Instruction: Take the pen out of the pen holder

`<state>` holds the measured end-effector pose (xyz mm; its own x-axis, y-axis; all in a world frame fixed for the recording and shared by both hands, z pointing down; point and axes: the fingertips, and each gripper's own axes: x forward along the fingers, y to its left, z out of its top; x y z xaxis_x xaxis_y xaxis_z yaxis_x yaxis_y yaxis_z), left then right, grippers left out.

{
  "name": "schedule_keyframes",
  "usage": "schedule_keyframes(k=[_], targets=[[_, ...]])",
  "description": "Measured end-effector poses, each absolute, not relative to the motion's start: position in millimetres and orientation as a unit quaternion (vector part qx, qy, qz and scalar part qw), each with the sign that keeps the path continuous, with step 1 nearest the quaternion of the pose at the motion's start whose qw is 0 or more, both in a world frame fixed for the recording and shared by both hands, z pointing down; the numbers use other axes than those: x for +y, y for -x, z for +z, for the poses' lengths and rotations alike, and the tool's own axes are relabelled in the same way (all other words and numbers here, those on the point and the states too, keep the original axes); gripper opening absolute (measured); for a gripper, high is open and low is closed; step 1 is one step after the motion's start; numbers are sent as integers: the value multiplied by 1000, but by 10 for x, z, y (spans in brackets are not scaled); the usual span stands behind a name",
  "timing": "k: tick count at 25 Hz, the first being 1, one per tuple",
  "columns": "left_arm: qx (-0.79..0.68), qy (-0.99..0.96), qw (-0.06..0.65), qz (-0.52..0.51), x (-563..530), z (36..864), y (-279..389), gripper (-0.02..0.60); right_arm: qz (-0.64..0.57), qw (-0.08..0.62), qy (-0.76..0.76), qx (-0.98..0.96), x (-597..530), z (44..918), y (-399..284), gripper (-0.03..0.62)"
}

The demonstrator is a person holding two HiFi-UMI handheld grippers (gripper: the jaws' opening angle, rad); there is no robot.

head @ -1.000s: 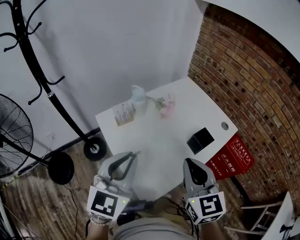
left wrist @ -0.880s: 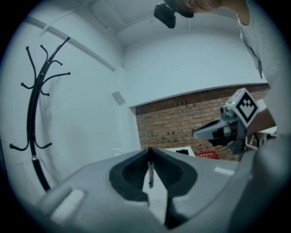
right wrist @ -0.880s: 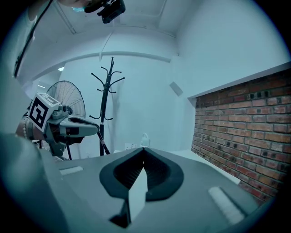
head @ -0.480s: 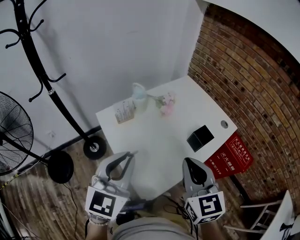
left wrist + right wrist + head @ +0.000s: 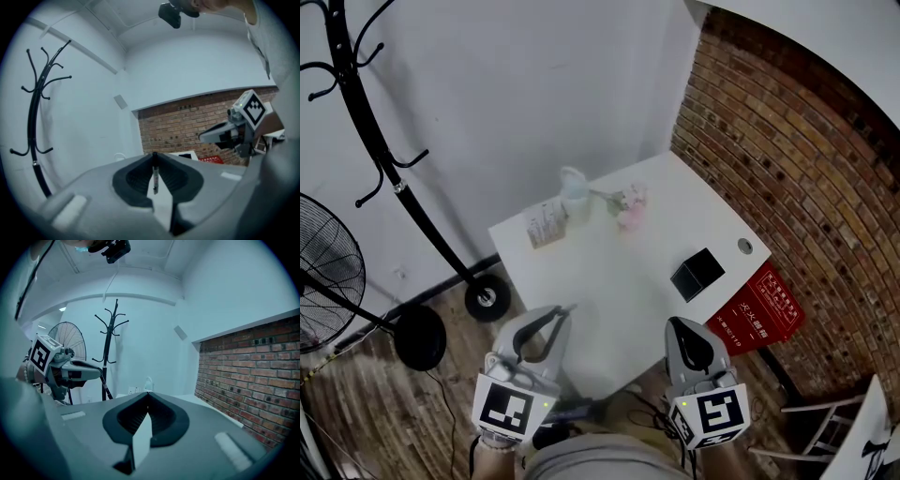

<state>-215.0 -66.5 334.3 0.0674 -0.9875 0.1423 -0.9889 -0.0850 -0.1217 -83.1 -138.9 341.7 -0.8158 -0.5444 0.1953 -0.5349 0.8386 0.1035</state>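
Observation:
A thin black pen [image 5: 154, 174] stands upright between the jaws of my left gripper [image 5: 154, 155], which is shut on it. In the head view that gripper [image 5: 563, 311] hovers over the near left edge of the white table [image 5: 609, 272], and the pen's end [image 5: 570, 307] pokes out at its tip. The black cube-shaped pen holder [image 5: 697, 275] stands at the table's right side, apart from both grippers. My right gripper [image 5: 676, 324] hangs at the near right edge, jaws shut with nothing between them [image 5: 148, 393].
At the table's far side stand a pale bottle [image 5: 574, 192], a small card stand [image 5: 546, 225] and pink flowers [image 5: 628, 208]. A red sign [image 5: 764, 314] leans beside the brick wall [image 5: 787, 159]. A coat rack [image 5: 375, 150] and a fan [image 5: 323, 272] stand left.

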Motion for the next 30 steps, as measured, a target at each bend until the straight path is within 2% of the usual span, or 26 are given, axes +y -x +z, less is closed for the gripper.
schedule_keyframes(k=[30], targets=[[-668,-737,3,98,-710,3361,2086,31,-22,112,-289,-950,-1394,3446,755,2]])
